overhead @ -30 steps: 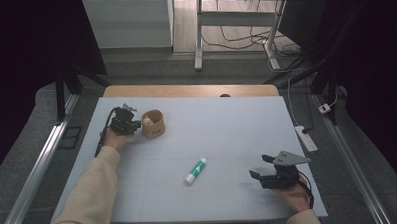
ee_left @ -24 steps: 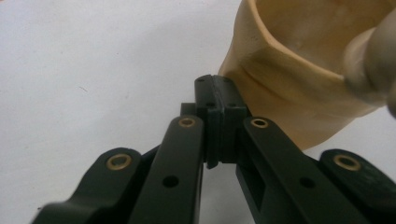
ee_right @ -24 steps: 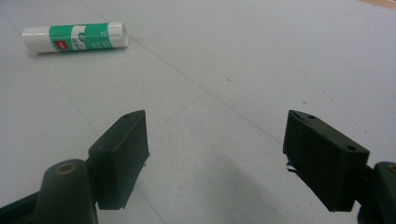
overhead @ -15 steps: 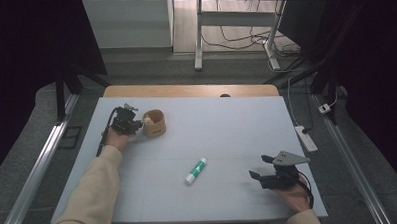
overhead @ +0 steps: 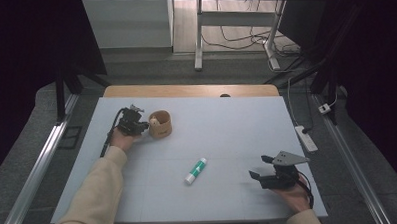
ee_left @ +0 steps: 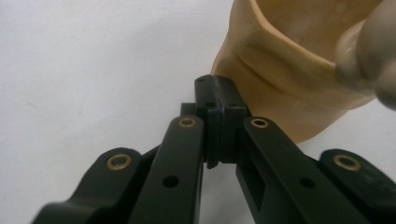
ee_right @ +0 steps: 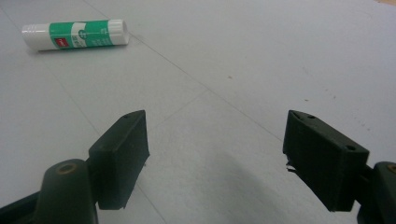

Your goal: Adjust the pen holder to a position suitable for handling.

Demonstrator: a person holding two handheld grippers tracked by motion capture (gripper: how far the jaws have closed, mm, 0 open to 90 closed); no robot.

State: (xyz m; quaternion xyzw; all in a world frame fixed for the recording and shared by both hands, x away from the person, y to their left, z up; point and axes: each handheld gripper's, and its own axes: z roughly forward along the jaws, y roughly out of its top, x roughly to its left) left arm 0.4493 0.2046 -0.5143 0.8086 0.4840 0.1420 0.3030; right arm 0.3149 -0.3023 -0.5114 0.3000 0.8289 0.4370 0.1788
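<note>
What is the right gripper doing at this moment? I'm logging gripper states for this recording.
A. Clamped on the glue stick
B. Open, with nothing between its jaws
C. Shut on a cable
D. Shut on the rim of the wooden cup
B: the right gripper has its jaws spread wide over bare table, and the glue stick lies apart from it, farther off on the surface.

The bench (overhead: pixel 227 121) is pale blue-grey, with a light wood strip along its far edge. Near the left edge stands a tan cup (overhead: pixel 160 124) holding something off-white. Toward the middle lies a glue stick (overhead: pixel 195 171), green with white ends and a small red mark. Both tools, left (overhead: pixel 143 125) and right (overhead: pixel 256 177), are black with brass rivets; the sleeve (overhead: pixel 92 196) is cream.
</note>
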